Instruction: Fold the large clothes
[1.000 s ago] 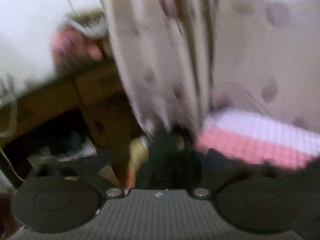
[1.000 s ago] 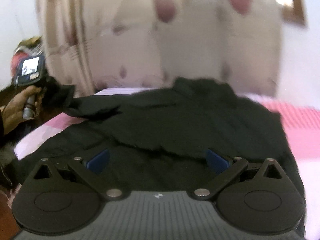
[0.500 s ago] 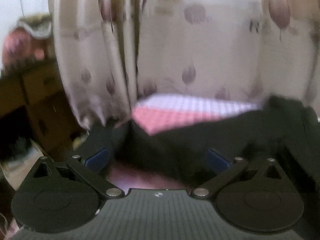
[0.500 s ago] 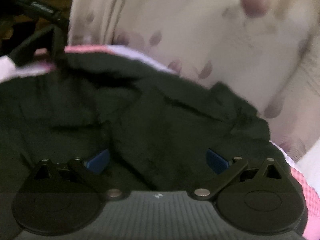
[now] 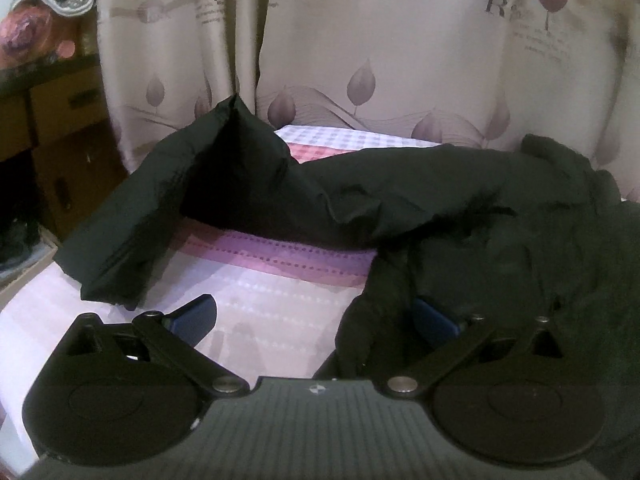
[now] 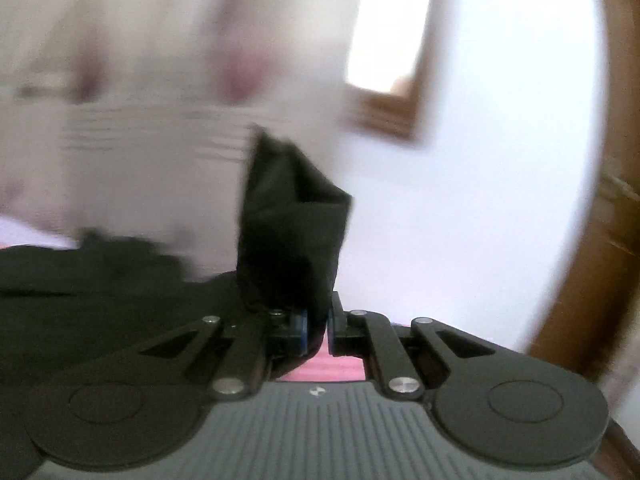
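Observation:
A large black garment [image 5: 460, 200] lies crumpled across a pink and white checked bed [image 5: 260, 292]; one sleeve [image 5: 132, 224] trails off to the left. My left gripper [image 5: 314, 320] hovers low over the sheet at the garment's edge and is open. A fold of black cloth [image 5: 368, 320] droops in front of its right pad [image 5: 434, 322] without being pinched. In the blurred right wrist view, my right gripper [image 6: 317, 330] has its jaws closing, with its blue pads pressing a bunch of the black garment [image 6: 288, 220] that stands up above them.
A cream curtain [image 5: 380, 60] with purple leaf prints hangs behind the bed. Brown cardboard boxes and a wooden cabinet [image 5: 60, 120] stand at the left. The right wrist view shows a white wall, a wooden window frame [image 6: 388, 116] and a wooden door edge [image 6: 592, 260].
The left gripper has sunk towards the bed and turned onto the garment, now open where its jaws were together a second ago. The right gripper has gone from wide open to pinching black fabric and has swung right.

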Tool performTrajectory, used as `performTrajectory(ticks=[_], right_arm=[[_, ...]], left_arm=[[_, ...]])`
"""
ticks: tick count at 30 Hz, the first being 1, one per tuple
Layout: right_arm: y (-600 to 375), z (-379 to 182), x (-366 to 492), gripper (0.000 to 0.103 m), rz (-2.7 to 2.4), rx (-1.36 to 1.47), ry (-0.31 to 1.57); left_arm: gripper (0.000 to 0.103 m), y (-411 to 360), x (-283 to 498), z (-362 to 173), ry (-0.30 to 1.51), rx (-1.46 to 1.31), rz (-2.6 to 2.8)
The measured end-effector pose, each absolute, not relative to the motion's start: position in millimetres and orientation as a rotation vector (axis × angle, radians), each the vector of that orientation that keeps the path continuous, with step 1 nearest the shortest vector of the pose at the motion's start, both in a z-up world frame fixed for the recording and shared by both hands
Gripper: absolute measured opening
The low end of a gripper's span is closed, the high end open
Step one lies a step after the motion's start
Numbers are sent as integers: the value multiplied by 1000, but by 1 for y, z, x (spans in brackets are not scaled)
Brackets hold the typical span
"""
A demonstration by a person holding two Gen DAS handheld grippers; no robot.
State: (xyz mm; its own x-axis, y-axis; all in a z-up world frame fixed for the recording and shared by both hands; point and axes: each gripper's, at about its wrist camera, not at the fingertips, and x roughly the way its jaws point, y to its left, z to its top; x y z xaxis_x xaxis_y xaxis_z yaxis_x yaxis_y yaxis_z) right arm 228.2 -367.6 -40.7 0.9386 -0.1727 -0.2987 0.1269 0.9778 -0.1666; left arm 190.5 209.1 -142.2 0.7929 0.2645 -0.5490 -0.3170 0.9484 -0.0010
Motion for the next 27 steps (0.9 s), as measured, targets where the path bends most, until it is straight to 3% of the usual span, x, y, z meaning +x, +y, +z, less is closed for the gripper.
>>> performTrajectory(ticks=[4,9,14,15,17,18,19,24,27], right_arm=[[-470,-51,233,9,-340,-82,407],[-561,-110,246,9,-487,66,561],[-603,-151,217,23,-547,352,593],[-598,-151,203,28,-510,376,564],[-572,-145,171,47,-378,380,531],[-557,-143,153,68,-274,396,531],[-543,-143,134,82,-166,420,531],[-447,-150,52,87,205,406,628],[-408,-170,29,86,266,421,727]], left_arm=[[103,209,191,-140,580,-99,317],[103,207,189,-131,598,-57,319],[103,220,174,-114,618,-9,288],[103,225,170,-112,625,0,269],[103,236,163,-111,658,-1,231],[103,241,161,-113,681,-20,210],[102,246,158,-116,707,-54,181],[87,257,138,-129,763,-197,131],[56,252,125,-130,742,-217,92]])
